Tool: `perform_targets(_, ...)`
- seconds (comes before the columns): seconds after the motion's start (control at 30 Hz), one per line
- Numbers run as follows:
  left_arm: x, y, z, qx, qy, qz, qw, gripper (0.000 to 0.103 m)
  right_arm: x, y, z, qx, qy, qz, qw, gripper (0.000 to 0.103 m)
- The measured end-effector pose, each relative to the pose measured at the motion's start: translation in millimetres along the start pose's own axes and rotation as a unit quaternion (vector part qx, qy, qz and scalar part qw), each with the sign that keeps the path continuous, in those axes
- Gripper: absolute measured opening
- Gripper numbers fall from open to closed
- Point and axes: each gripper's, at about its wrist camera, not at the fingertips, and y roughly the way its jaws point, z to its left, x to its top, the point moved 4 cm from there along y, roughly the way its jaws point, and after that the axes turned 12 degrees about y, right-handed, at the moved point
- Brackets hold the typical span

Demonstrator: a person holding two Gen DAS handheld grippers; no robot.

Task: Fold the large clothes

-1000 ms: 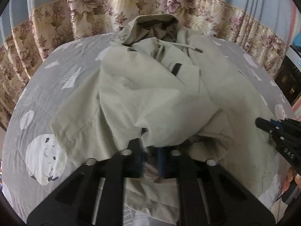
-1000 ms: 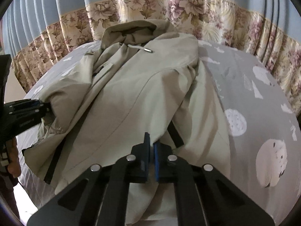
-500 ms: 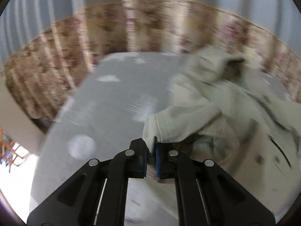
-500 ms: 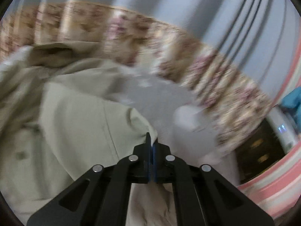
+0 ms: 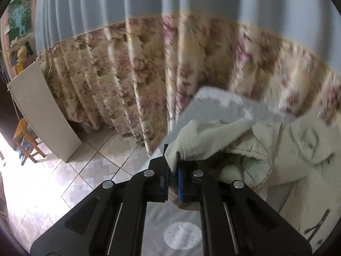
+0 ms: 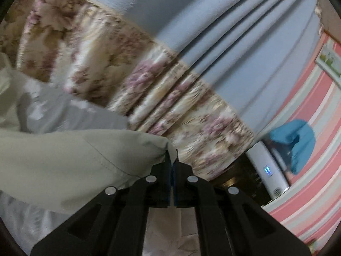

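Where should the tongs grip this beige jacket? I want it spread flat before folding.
By its outer edges, one hem corner per side, coming from outside. The left tongs already pinch the jacket near an elastic cuff; the right tongs clamp a corner.

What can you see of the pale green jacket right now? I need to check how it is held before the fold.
The pale green jacket looks like thin woven cotton, with stitched seams and an elastic-gathered cuff or hem opening beside the left claw. That claw is shut on a bunched edge of it. The right claw is shut on another edge or corner, and the cloth pulls away to the left. The rest drapes crumpled on the grey bedspread.
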Motion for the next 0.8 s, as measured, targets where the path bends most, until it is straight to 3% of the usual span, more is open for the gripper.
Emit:
perform_targets(0.1,11,-19,15,0.014,0.005,-0.015,0.9998,0.007,27,11,-18,-0.028,0.014,-0.014,0.999,0.000)
perform_targets(0.17,13,-18,17,0.035,0.029,-0.010,0.9989,0.009,38,30,-21,-0.043,0.019,0.002,0.999,0.000)
perform_targets(0.23,10,6,13,0.041,0.053,0.027,0.9974,0.014,36,64,-6,-0.050,0.003,0.046,0.998,0.000)
perform_targets(0.3,-1,31,4,0.061,0.076,0.060,0.9935,0.018,26,78,11,-0.037,-0.014,0.060,0.997,0.004)
perform_targets(0.33,-6,37,2,0.070,0.081,0.067,0.9920,0.020,18,83,20,-0.022,-0.025,0.076,0.997,0.006)
perform_targets(0.4,-19,36,-5,0.067,0.075,0.067,0.9927,0.032,1,79,29,0.034,0.004,0.112,0.993,0.029)
perform_targets(0.43,-25,30,-6,0.063,0.074,0.062,0.9933,0.048,-6,72,28,0.069,0.026,0.119,0.990,0.057)
perform_targets(0.47,-31,20,-12,0.056,0.076,0.052,0.9941,0.065,-13,58,22,0.101,0.056,0.114,0.987,0.070)
perform_targets(0.57,-47,-9,-22,0.051,0.087,0.032,0.9944,0.077,-32,4,4,0.154,0.102,0.082,0.979,0.071)
perform_targets(0.67,-70,-48,-48,-0.010,0.083,0.006,0.9965,0.088,-63,-63,2,0.229,0.116,0.061,0.965,0.072)
perform_targets(0.8,-103,-84,-116,-0.104,0.119,-0.015,0.9873,0.090,-127,-128,40,0.330,0.094,0.101,0.934,0.074)
